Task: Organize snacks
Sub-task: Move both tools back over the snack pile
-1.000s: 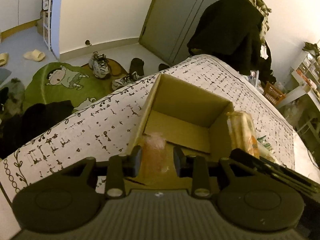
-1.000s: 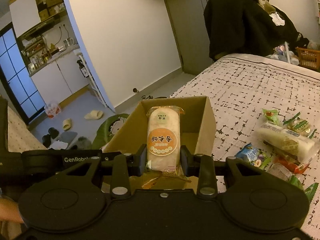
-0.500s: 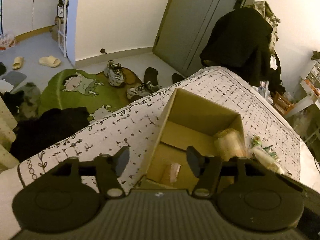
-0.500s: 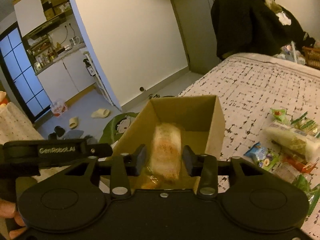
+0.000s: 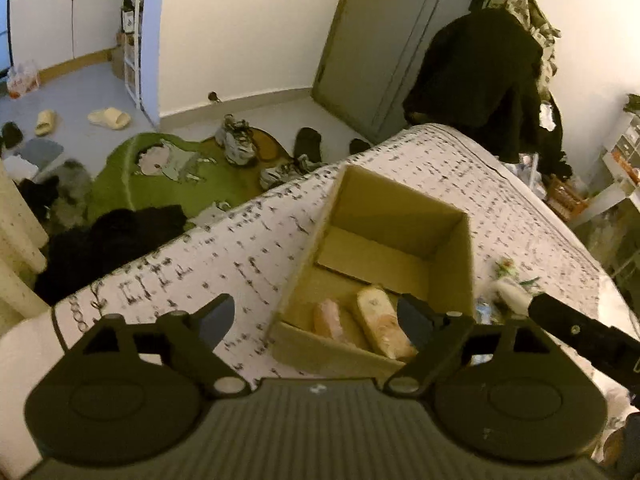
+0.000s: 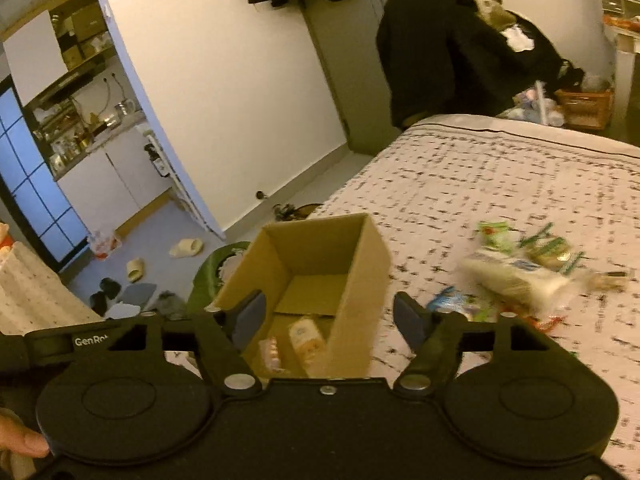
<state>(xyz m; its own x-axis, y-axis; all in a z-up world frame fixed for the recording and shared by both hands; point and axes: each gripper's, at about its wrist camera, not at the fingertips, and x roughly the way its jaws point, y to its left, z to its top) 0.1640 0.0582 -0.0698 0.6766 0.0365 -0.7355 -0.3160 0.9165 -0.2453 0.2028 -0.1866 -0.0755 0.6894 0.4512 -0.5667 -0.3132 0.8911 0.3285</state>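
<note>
On my far left, off the bed, the floor holds a green cartoon rug (image 5: 160, 176) with sneakers (image 5: 238, 146) at its far edge and a heap of dark clothes (image 5: 108, 240) nearer me. My left gripper (image 5: 316, 318) hangs over the near edge of the bed (image 5: 224, 256), whose cover is pale with a dark scribbled print. Its fingers (image 5: 216, 316) have just been opening and now stand spread wide, with nothing pinched between them.

Just ahead, between and beyond those fingers, the open cardboard box (image 5: 400, 208) sits on the bed near its corner. Two wrapped snacks lie side by side on the box floor against the near wall: a pinkish packet (image 5: 326, 318) on the left and a longer pale bread-like packet (image 5: 380, 322) to its right, apparently touching.

My right gripper (image 6: 330, 316) is held over the near right corner of the same box; its fingers (image 6: 410, 316) have also just been parting and are spread, empty. Its dark body juts in at the right of the left wrist view.

Right of the box, loose on the bed cover, lies a blurred scatter of remaining snacks (image 6: 516, 276): a long whitish packet, green wrappers beyond it, a blue one nearer the box. A dark coat (image 6: 440, 40) hangs past the bed's far end.
</note>
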